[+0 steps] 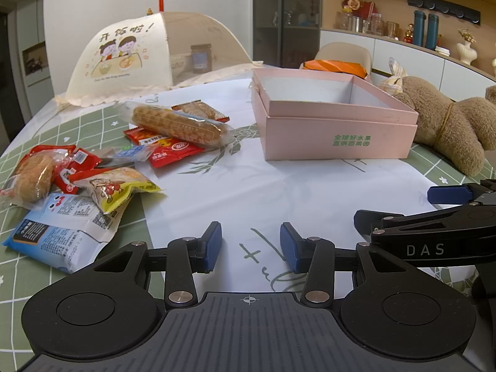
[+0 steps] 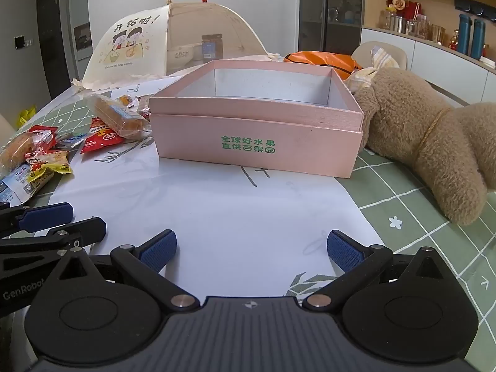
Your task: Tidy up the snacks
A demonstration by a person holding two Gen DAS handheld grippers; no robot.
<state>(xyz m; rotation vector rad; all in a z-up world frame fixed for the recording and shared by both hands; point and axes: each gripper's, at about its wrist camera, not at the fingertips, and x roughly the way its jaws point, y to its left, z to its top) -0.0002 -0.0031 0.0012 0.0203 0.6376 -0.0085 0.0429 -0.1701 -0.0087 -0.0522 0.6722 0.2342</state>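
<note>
**Loose snack packets to the left, empty pink box ahead, both claws bare**

The snack packets (image 1: 102, 167) lay scattered on the table's left side, well apart from the pink box (image 1: 334, 124), which stood open and looked empty. They would probably handle as light, crinkly and slippery film pouches; the bread roll in clear wrap (image 1: 178, 124) and the round cake in a red pack (image 1: 31, 176) seemed soft and crushable (a hard squeeze would likely dent them). A sealed end flap or the pouch's narrow waist looked the safest place to pinch, and the blue-and-white pouch (image 1: 59, 232) lay flat, so an edge would need lifting.

The left gripper (image 1: 251, 248) hovered over the white table runner (image 1: 248, 192) with its jaws partly apart and nothing between them; the blue-and-white pouch sat just to its left, the others further ahead and left. The right gripper (image 2: 251, 249) stood spread wide and empty, facing the pink box, the snacks far off to its left.
</note>
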